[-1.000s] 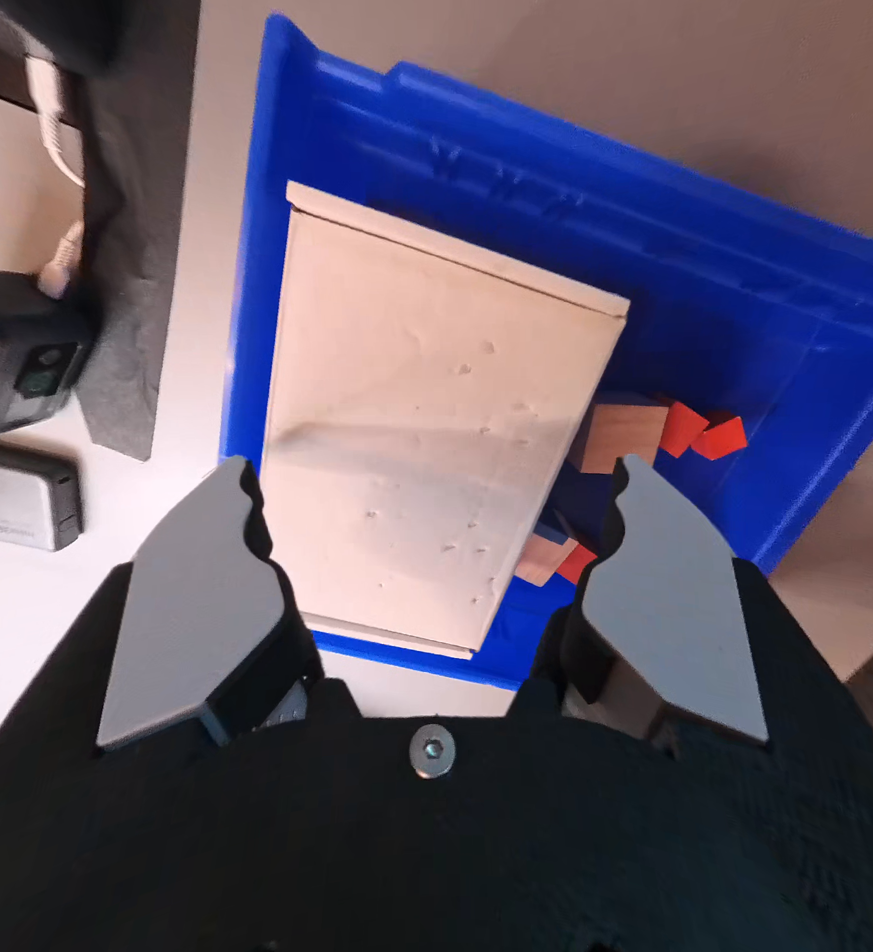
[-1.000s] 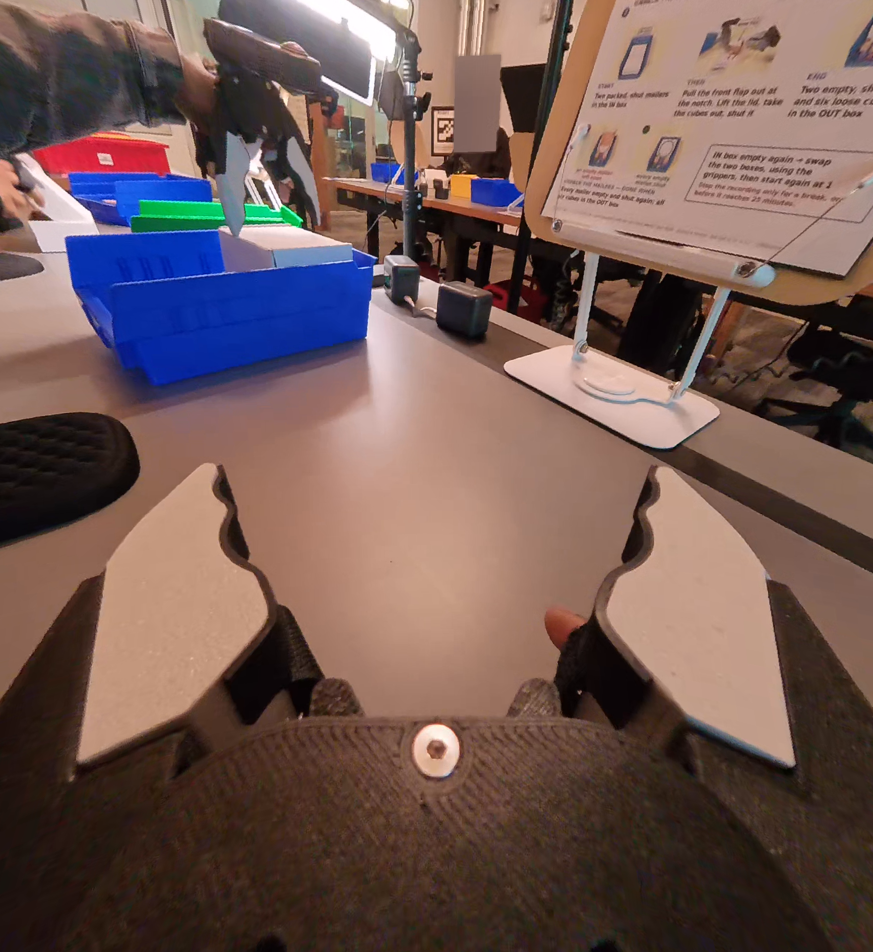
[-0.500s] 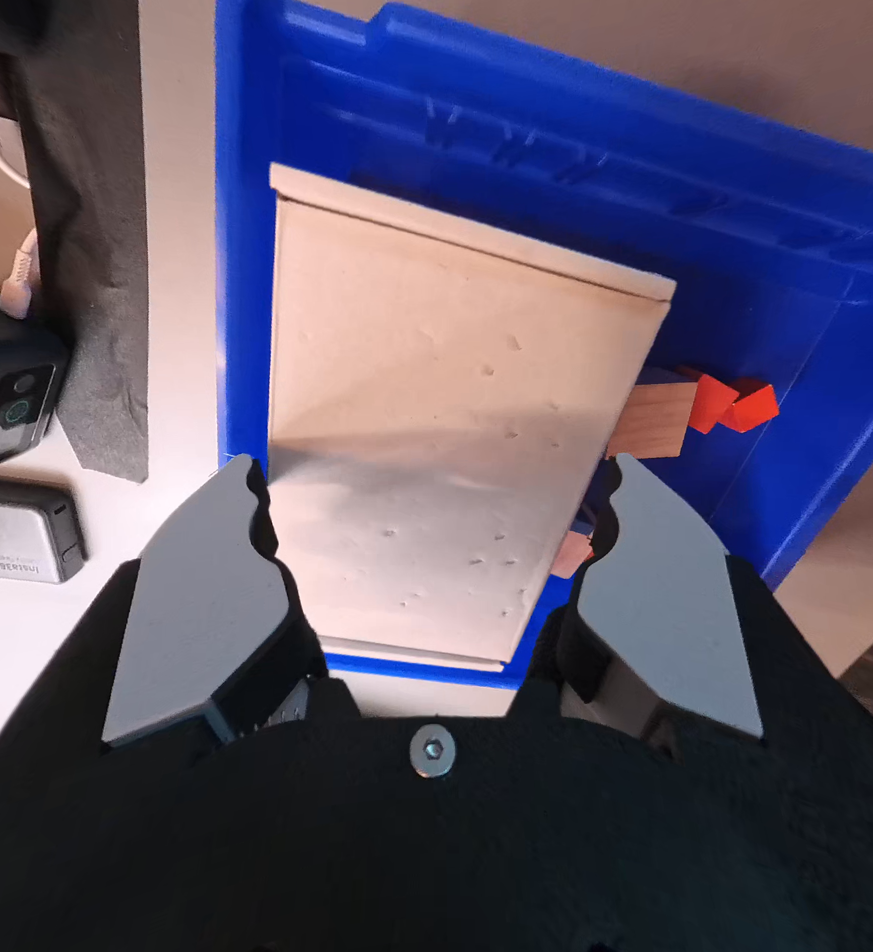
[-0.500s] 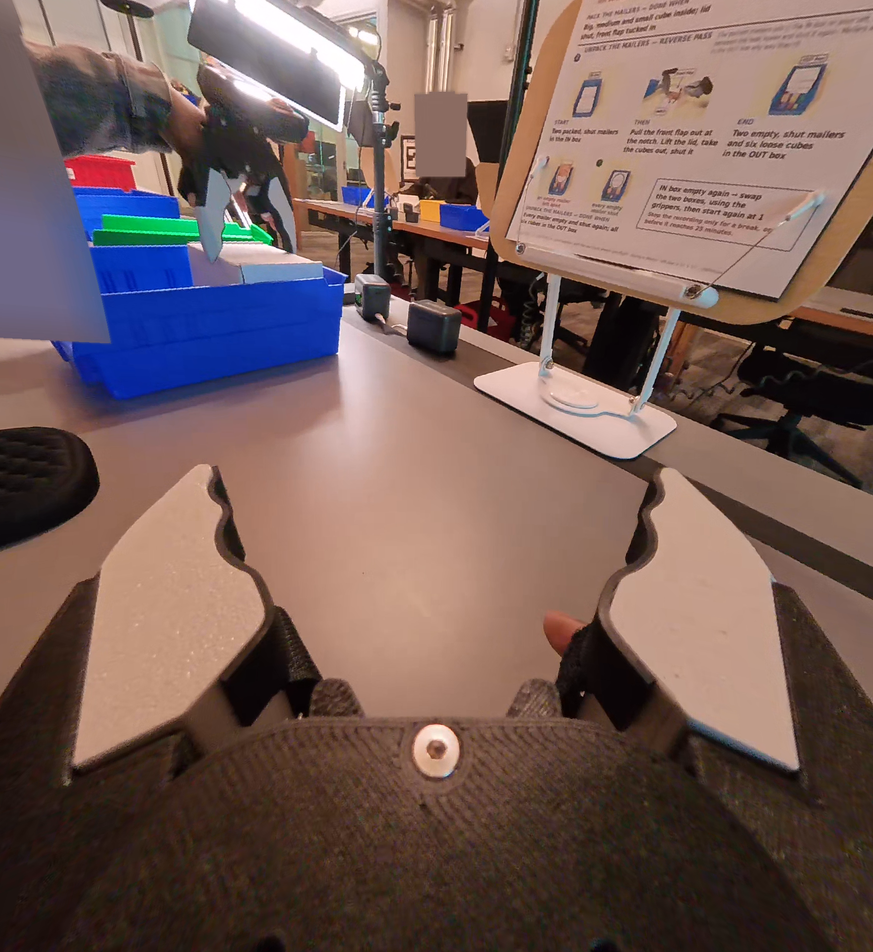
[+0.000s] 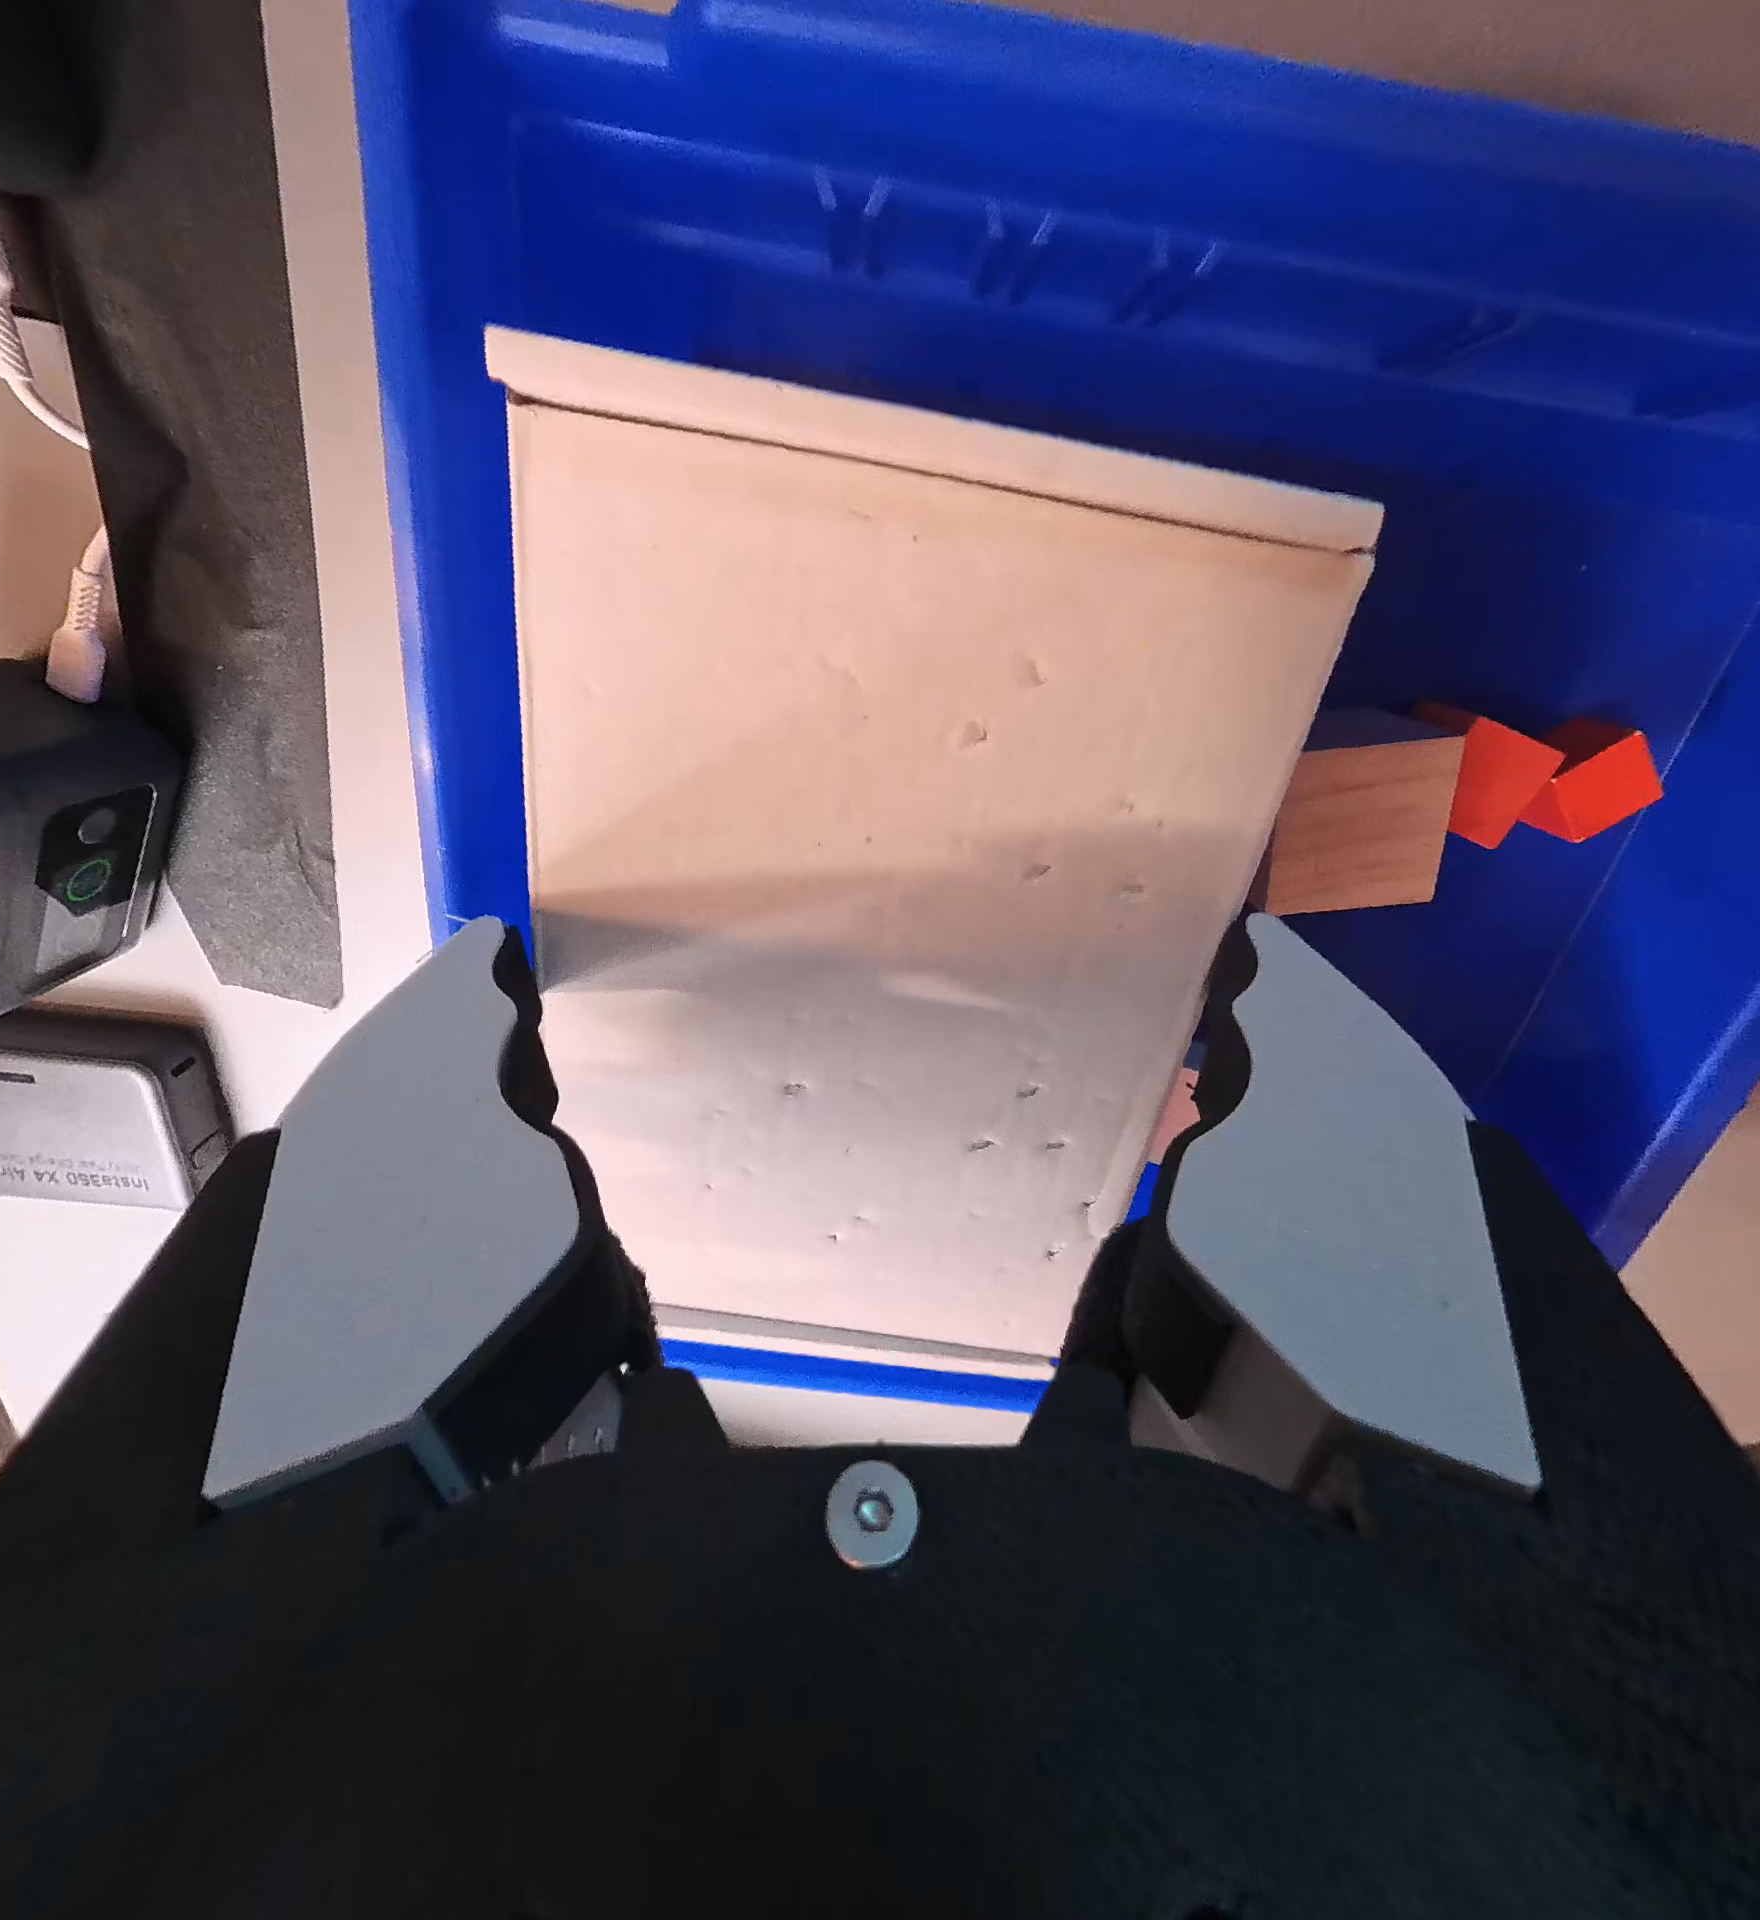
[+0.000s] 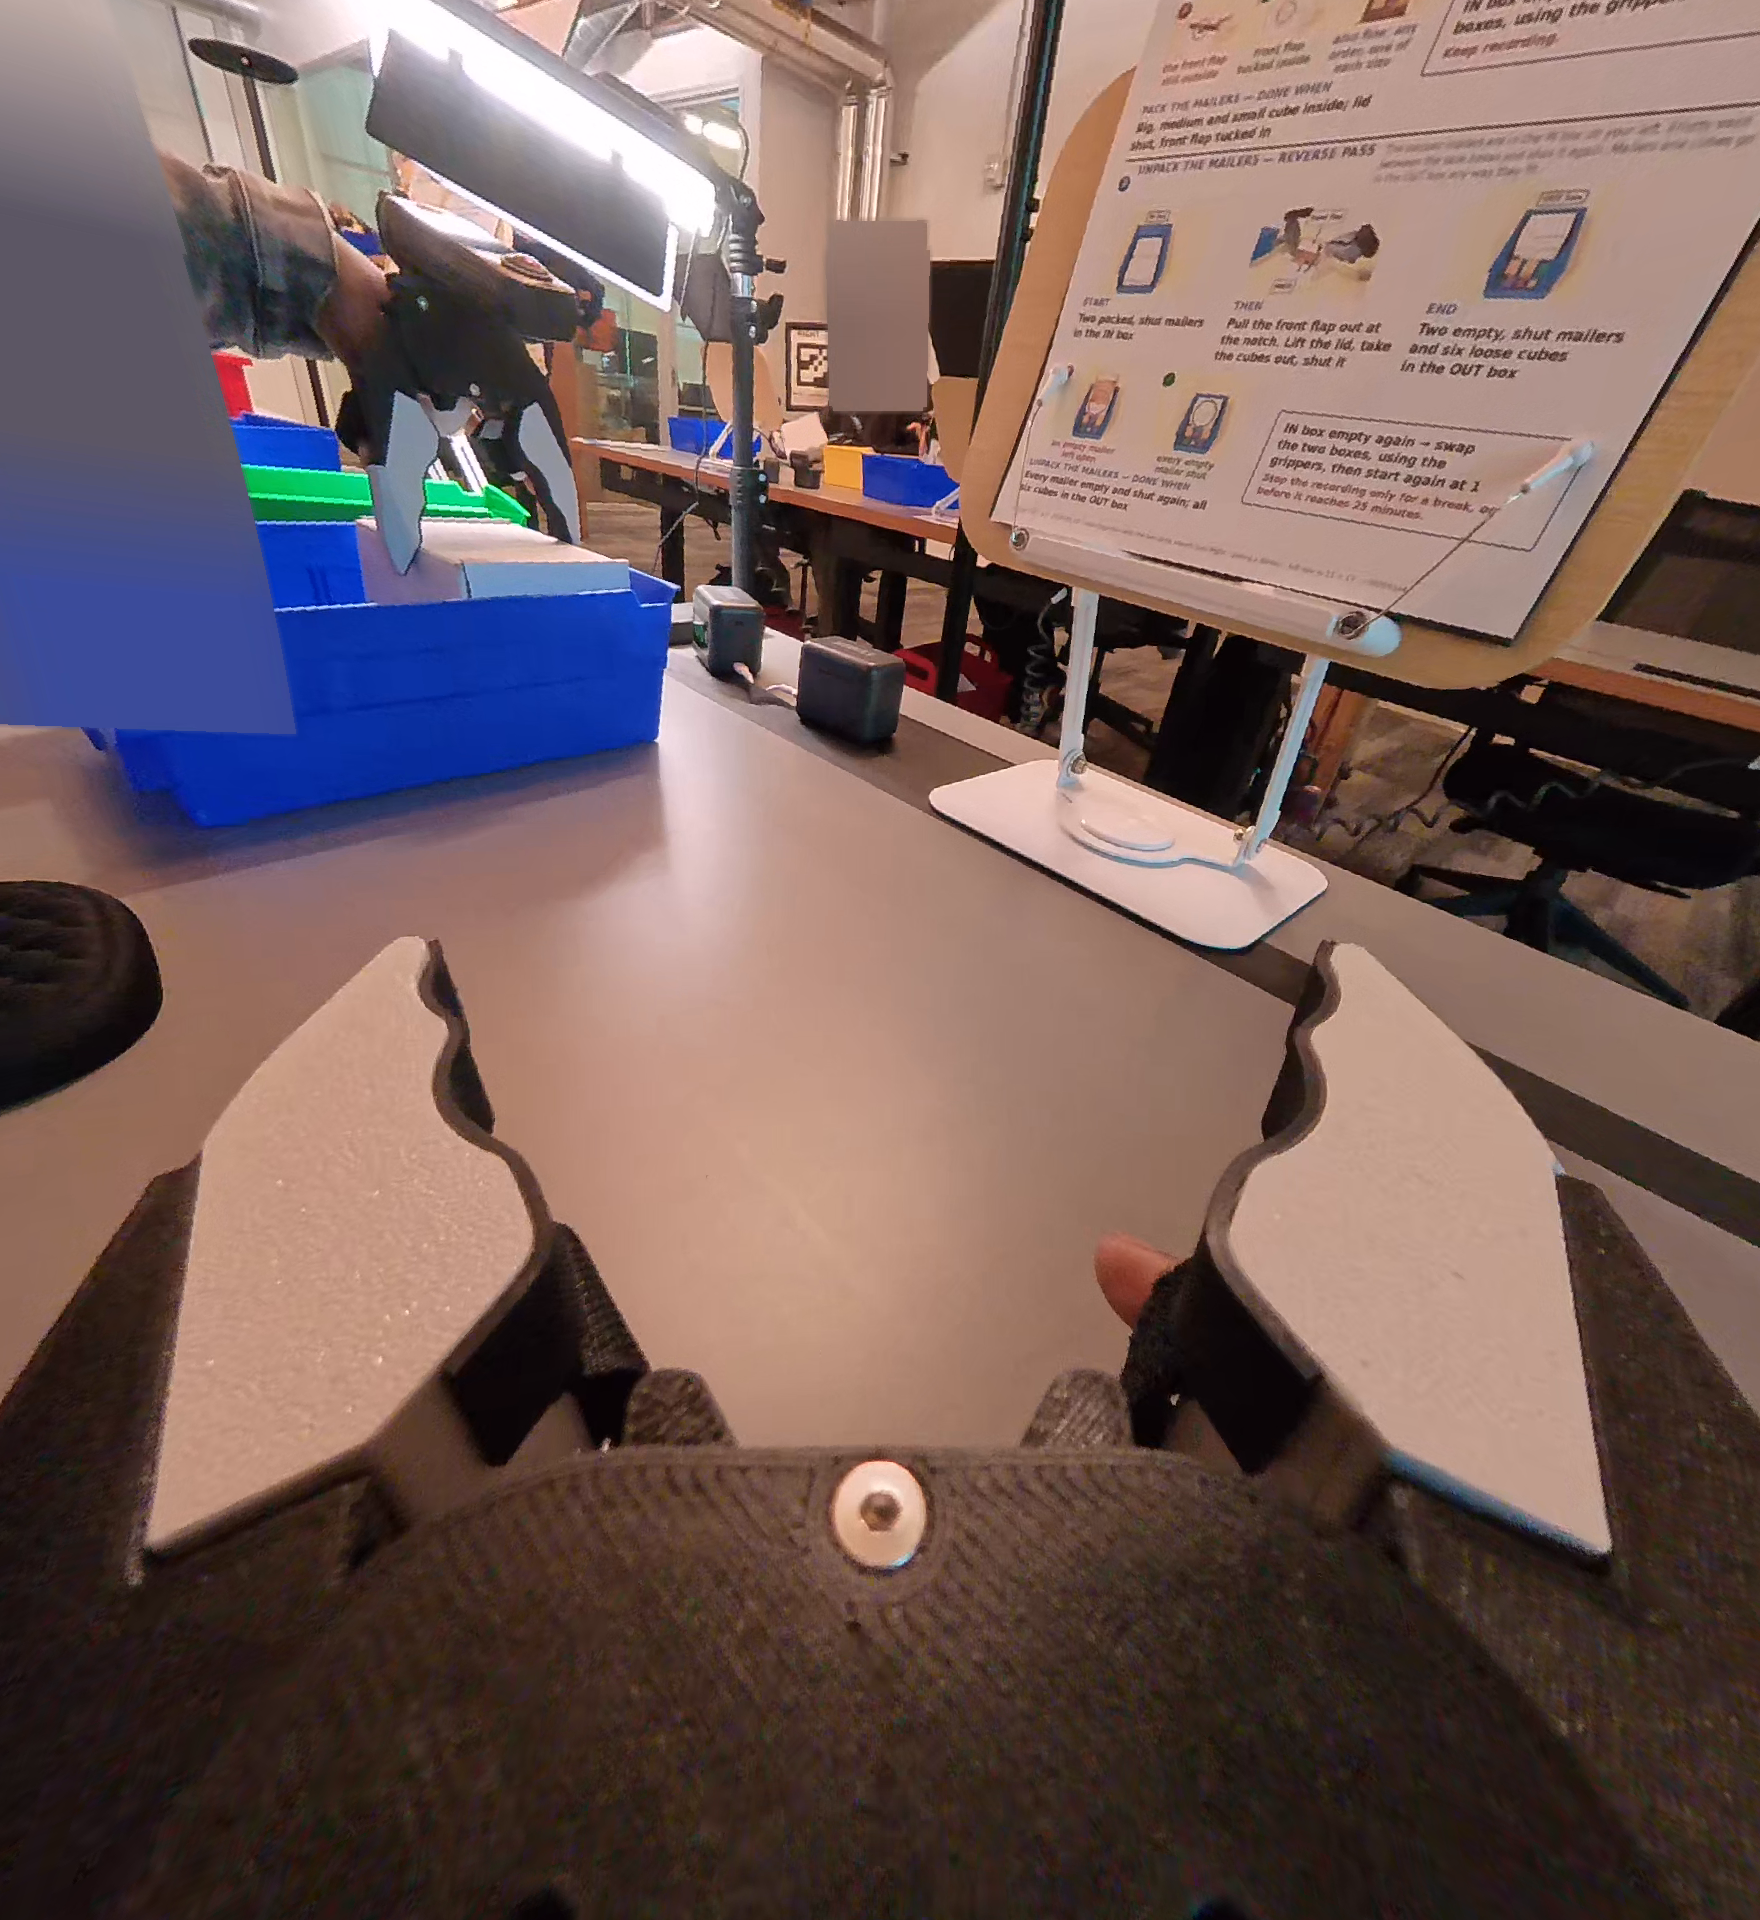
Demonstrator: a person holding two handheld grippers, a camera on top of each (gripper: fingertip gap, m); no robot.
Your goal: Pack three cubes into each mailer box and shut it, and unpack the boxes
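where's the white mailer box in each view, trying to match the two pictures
Left wrist view: the white mailer box fills the middle, lying shut in the blue bin, between the fingers of the open left gripper.
Right wrist view: the same box is small at upper left, poking above the bin's wall.
Shared landmark: the blue bin.

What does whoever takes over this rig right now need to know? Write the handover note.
Left gripper: open, fingers straddling the white mailer box, not clamped on it.
Right gripper: open, empty, low over bare table.
Things: the mailer box lies shut in the blue bin; a wooden cube and two red cubes lie loose beside it. Other cubes are mostly hidden under its edge.
Done: cannot tell whether this box is packed or empty.
Left: probably grip the box and lift it out, then follow the current pass.
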